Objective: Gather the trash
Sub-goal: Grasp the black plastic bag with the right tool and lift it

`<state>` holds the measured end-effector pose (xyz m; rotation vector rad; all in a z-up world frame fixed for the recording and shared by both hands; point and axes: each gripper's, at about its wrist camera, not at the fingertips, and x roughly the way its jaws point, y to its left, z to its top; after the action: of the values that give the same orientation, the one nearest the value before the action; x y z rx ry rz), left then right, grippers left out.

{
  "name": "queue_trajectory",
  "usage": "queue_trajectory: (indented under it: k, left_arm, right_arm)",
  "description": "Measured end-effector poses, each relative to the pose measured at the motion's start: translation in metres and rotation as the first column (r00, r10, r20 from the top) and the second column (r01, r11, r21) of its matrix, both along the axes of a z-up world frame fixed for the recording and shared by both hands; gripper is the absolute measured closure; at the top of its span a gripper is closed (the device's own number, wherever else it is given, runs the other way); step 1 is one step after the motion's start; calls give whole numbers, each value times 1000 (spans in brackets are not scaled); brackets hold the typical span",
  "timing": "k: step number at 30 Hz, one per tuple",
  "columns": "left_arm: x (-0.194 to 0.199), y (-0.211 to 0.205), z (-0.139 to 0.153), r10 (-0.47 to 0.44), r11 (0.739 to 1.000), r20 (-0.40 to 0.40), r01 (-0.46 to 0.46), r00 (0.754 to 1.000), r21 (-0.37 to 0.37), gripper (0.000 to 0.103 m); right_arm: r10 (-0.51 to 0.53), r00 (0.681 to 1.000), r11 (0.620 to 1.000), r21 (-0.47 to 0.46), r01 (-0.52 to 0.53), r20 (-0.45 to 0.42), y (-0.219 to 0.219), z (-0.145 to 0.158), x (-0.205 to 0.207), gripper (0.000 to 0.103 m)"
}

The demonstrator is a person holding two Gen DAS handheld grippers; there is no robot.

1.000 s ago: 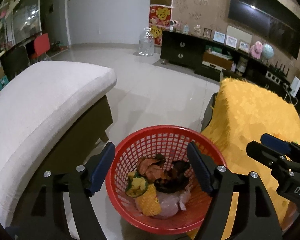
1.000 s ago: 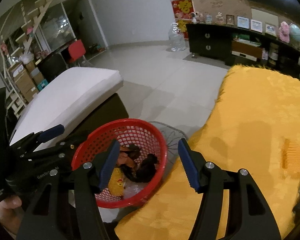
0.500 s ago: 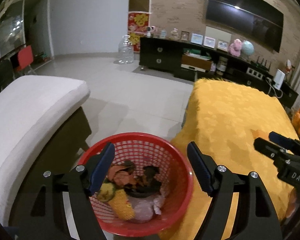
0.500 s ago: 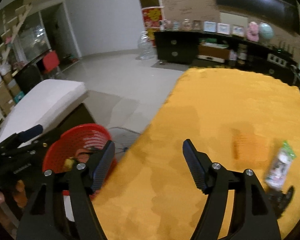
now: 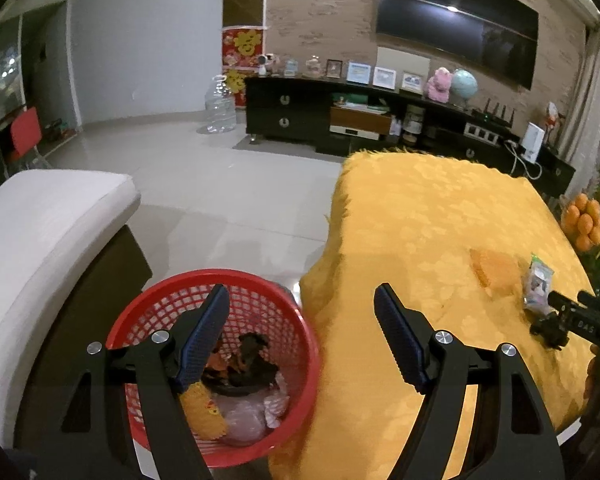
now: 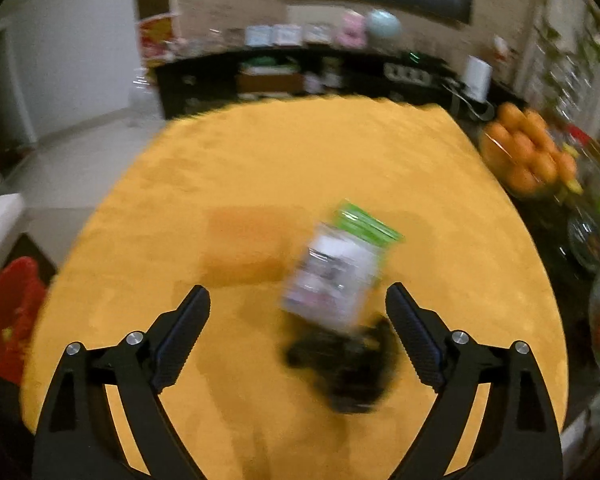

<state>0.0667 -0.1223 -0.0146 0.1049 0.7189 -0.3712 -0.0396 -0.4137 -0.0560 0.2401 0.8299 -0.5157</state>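
A red mesh basket holding wrappers and peel sits low beside the yellow-clothed table. My left gripper hangs open over the basket's right rim with nothing between its fingers. On the cloth lie a clear packet with a green top, a dark crumpled scrap and a flat orange wrapper. My right gripper is just short of them, jaws opening. The scrap lies by its right finger and the pads touch nothing. The left wrist view shows that gripper beside the packet.
A bowl of oranges and glassware stand at the table's right edge. A white padded seat is left of the basket. A dark TV cabinet runs along the far wall, with tiled floor between. The right wrist view is blurred.
My right gripper swung from the basket rightward over the table to the packet and scrap, and its jaws widened. The left gripper drifted right, so the basket now sits lower left in its view.
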Motion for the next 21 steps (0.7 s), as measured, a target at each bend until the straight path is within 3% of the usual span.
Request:
queue_trajectory:
  k: [4, 9, 11, 14, 18, 21]
  left_arm:
    - [-3, -10, -2, -15, 1000, -2, 15, 1000, 8, 31]
    - [-6, -18, -4, -27, 999, -2, 27, 1000, 21, 31]
    - [-7, -20, -5, -31, 999, -2, 31, 1000, 25, 31]
    - [-8, -21, -5, -32, 999, -1, 32, 999, 25, 31]
    - [-9, -24, -5, -29, 999, 8, 29, 1000, 21, 31]
    - [-11, -27, -6, -35, 999, 14, 35, 999, 18, 31]
  right_arm:
    - [-27, 998, 998, 47, 30, -64, -15, -26, -8, 15]
    - [19, 996, 998, 67, -14, -82, -8, -45, -10, 16]
    - [33, 995, 998, 55, -28, -93, -3, -48, -9, 32]
    - [53, 994, 995, 89, -44, -97, -5, -50, -9, 46]
    - [68, 994, 994, 94, -60, -88, -6, -45, -9, 59]
    - [84, 994, 992, 98, -76, -73, -4, -38, -10, 61]
